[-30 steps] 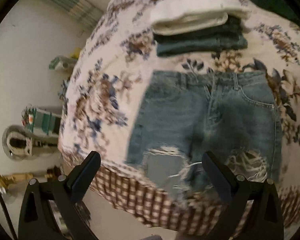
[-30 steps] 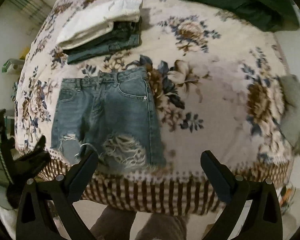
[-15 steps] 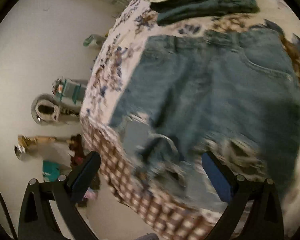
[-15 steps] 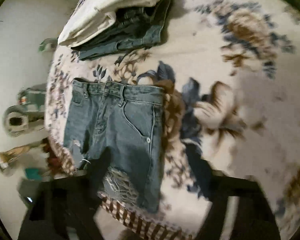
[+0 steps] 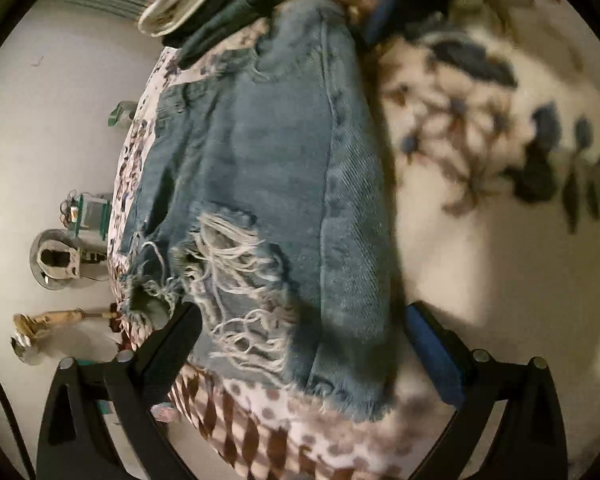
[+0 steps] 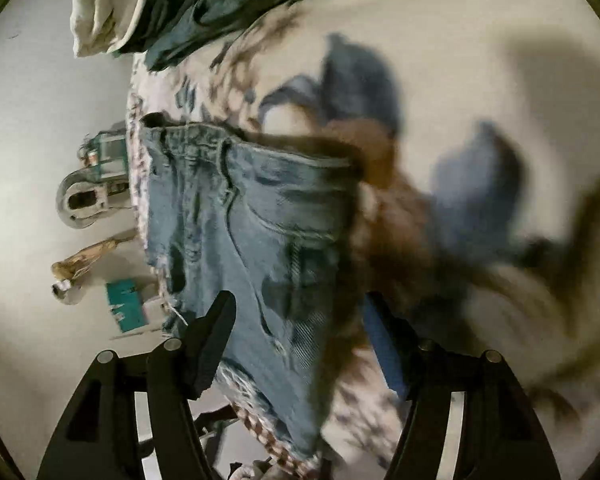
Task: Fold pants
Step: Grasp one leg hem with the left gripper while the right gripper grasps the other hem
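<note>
Denim shorts (image 5: 268, 184) lie flat, front up, on the floral bedspread (image 5: 500, 240), hem at the bed edge above a checked skirt (image 5: 260, 432). Left gripper (image 5: 300, 348) is open, straddling the frayed right-side hem corner without contact. Right gripper (image 6: 300, 340) is open, over the same side seam nearer the pocket and waistband (image 6: 204, 136). Fabric: mid-weight twill, soft but with body; thick stitched seams, ripped patches with loose white threads. Judgement: holds a crease, low slip on the plush cover; grasp at side seam and waistband, avoid the shredded patches, which may snag. A folded stack (image 6: 148, 4) sits beyond the waistband.
</note>
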`<action>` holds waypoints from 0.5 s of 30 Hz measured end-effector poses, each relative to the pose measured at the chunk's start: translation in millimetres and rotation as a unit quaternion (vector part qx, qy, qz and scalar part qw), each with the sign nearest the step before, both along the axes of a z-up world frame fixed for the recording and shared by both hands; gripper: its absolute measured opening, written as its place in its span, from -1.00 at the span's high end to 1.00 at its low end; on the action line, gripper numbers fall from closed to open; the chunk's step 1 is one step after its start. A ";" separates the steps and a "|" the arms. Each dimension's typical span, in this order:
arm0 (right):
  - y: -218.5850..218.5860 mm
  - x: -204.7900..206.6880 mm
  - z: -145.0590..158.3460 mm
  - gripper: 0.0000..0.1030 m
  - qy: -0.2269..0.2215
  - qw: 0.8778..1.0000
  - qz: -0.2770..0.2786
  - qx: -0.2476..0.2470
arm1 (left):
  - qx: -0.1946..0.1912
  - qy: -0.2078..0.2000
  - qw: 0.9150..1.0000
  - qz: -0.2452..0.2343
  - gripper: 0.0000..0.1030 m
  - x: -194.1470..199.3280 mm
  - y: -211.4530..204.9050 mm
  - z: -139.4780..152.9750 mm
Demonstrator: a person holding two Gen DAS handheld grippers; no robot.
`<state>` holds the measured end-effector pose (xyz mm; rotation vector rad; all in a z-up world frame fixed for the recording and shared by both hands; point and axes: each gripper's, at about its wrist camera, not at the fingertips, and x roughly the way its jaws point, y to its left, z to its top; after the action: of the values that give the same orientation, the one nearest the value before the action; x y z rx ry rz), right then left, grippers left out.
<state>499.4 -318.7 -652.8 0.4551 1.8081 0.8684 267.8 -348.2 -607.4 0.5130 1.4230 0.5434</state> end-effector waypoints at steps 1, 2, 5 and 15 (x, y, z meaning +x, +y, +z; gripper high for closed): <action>6.1 0.3 -1.2 -0.32 -0.005 1.000 0.004 0.002 | -0.008 -0.003 1.000 0.010 -0.97 2.2 6.3 -2.4; 11.5 0.8 -1.7 -0.32 -0.009 1.000 0.007 0.006 | -0.019 -0.009 1.000 0.017 -0.89 3.2 12.0 -2.9; 17.5 1.5 -2.0 0.08 -0.021 1.000 0.002 0.006 | -0.064 -0.026 0.997 0.025 0.32 4.2 26.2 -1.2; -17.4 -14.9 40.8 0.81 -0.032 0.998 -0.043 -0.014 | -0.123 -0.085 0.989 -0.011 0.90 -22.9 36.7 62.0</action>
<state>484.5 -336.1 -612.0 0.4785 1.7263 0.7883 245.0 -311.5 -545.4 0.2767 1.2974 0.3773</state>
